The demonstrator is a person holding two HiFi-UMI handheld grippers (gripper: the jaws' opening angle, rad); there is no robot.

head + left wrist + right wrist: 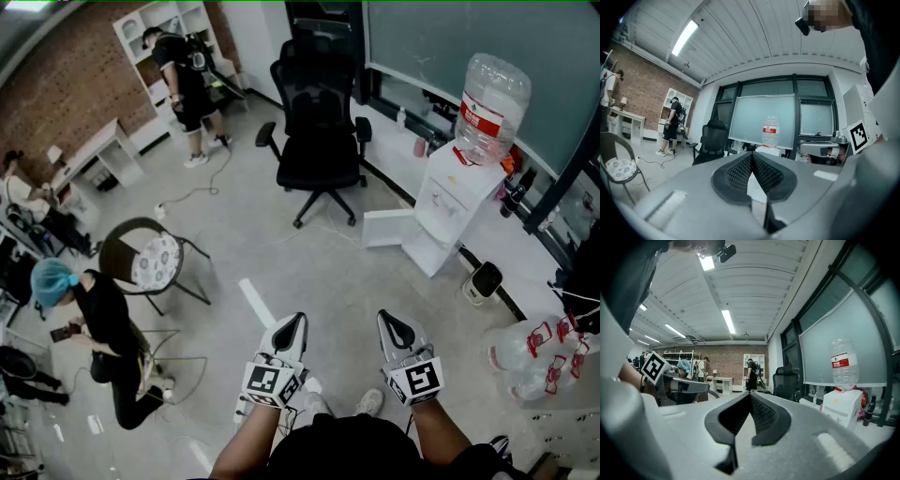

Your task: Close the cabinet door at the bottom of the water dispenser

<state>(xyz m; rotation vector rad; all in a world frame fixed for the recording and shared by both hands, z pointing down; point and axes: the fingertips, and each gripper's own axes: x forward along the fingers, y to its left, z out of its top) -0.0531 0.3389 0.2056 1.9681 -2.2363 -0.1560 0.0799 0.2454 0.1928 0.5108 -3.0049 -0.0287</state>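
The white water dispenser stands at the right by the window wall, with a clear bottle on top. Its bottom cabinet door hangs open, swung out to the left over the floor. Both grippers are held level in front of me, well short of the dispenser. My left gripper is shut with nothing in it, and so is my right gripper. In the left gripper view the jaws' tips meet below the bottle. In the right gripper view the gripper is shut, with the dispenser off to the right.
A black office chair stands left of the dispenser. A round-seat chair and a crouching person in a blue cap are at the left. Another person stands far back. Empty bottles lie at the right, beyond a small white appliance.
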